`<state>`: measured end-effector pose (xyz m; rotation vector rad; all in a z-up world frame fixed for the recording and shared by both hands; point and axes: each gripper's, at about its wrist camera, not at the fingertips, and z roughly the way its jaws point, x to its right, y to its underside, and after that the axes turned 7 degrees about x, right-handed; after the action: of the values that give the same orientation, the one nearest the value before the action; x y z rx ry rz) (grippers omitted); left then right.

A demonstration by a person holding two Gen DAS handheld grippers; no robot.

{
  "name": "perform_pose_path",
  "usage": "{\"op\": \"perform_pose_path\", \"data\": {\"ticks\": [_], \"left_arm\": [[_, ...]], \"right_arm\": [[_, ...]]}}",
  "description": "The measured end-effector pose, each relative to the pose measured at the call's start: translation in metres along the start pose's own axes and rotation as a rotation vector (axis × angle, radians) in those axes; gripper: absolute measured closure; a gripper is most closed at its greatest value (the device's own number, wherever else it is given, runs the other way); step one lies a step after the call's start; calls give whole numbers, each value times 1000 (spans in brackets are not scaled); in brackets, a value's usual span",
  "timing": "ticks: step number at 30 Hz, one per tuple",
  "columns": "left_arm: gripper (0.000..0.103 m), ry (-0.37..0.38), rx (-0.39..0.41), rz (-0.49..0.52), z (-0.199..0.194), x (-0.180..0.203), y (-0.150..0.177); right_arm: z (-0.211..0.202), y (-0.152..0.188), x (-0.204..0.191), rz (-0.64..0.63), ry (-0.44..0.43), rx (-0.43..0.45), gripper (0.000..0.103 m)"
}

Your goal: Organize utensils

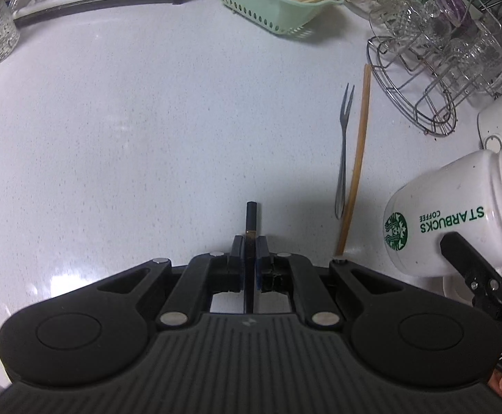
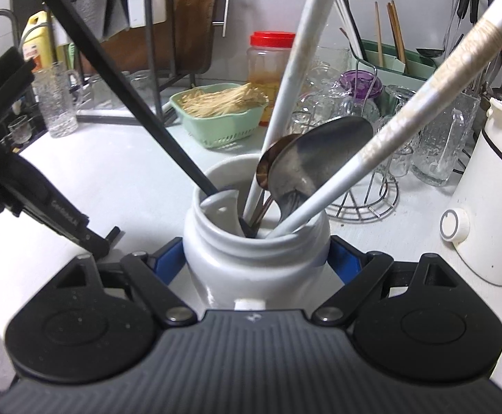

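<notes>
Already the white ceramic Starbucks mug (image 2: 256,252), clamped between the blue pads of the right tool (image 2: 256,258), holds two long white patterned chopsticks (image 2: 420,103), a steel spoon (image 2: 316,158) and a black chopstick (image 2: 120,93). The left tool (image 1: 250,241) is nipped tight on another thin black chopstick (image 1: 251,219), pointing down at the pale grey speckled desk (image 1: 147,138). Left to gather, by my reading: the small steel two-pronged fork (image 1: 343,148) and a bamboo chopstick (image 1: 356,162) lying side by side near the mug.

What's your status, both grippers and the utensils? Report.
Left gripper shut on black chopstick. Right gripper clamps white jar. Fork, wooden chopstick loose on counter.
</notes>
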<state>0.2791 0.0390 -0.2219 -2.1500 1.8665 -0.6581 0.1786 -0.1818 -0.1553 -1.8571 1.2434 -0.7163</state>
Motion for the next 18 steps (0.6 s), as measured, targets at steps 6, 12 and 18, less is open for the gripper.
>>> {"op": "perform_pose_path", "data": {"ticks": [6, 12, 18], "left_arm": [[95, -35, 38, -8, -5, -1, 5], [70, -50, 49, 9, -2, 2, 4], [70, -58, 40, 71, 2, 10, 2]], "right_arm": [[-10, 6, -4, -8, -12, -6, 13], [-14, 8, -6, -5, -9, -5, 13], [-16, 9, -9, -1, 0, -3, 13]]}}
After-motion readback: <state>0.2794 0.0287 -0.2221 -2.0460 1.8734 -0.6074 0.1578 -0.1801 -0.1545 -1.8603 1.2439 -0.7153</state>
